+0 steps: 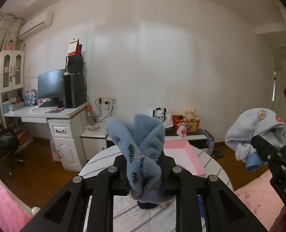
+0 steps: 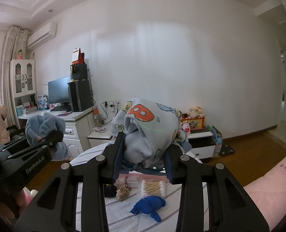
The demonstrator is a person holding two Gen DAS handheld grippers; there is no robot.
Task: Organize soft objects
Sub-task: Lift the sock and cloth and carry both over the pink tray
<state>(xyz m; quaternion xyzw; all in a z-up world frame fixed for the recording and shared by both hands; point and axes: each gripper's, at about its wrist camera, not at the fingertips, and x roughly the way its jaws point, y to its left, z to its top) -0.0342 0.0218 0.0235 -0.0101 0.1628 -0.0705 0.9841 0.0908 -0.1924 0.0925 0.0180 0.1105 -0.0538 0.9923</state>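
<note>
In the left wrist view, the left claw (image 1: 144, 171) is pinching a fluffy blue cloth (image 1: 139, 145). The cloth sticks up between the two fingers and is held up in the air above the round counter (image 1: 104, 154). Just behind the cloth, on the far side of the counter, sits a pink tray (image 1: 183, 158). I cannot see anything soft inside the part of the tray that shows. Far to the right, the right claw (image 1: 259, 145) is pinching a pale printed cloth (image 1: 255, 127), also up in the air.

In the right wrist view, the right claw (image 2: 143, 154) is pressed onto the pale printed cloth (image 2: 148, 133), which bulges up big between the fingers. On the counter (image 2: 181, 208) below, near the camera, lie a dark blue cloth (image 2: 148, 206), a small tan bundle (image 2: 123, 192), a small dark ball (image 2: 110, 191) and a bag of cotton swabs (image 2: 152, 188). At the left, the left claw (image 2: 54, 137) holds the fluffy blue cloth (image 2: 46, 127) up high.

I think the job is only partly done. Two soft things are picked up but not yet put away. The dark blue cloth and the small bundles are still lying loose, so they are left to do
</note>
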